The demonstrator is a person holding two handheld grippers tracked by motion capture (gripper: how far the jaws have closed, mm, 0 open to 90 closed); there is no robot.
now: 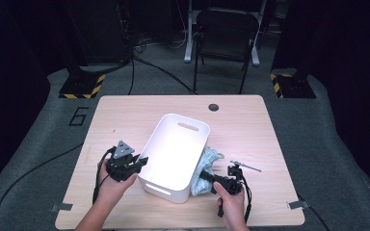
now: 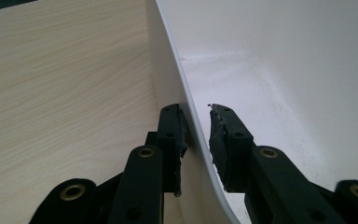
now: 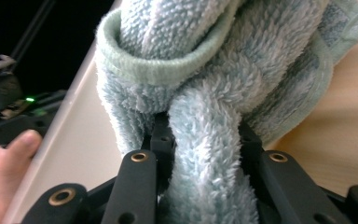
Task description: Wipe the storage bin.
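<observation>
Fluffy pale-blue towel (image 3: pixel 205 93), bunched at lower centre-right of the high view against the white bin (image 1: pixel 173 159), is clenched by the right gripper (image 1: pixel 211 177) at a thick fold, judged soft and light, while the bin's wall is straddled, unpinched, by the left gripper (image 2: pixel 196 130).

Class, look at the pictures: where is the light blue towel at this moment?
In the high view the light blue towel lies on the table against the right wall of the white bin, pinched by the right tool.

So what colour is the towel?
Pale blue-green towel, clearest in the right gripper view.
</observation>
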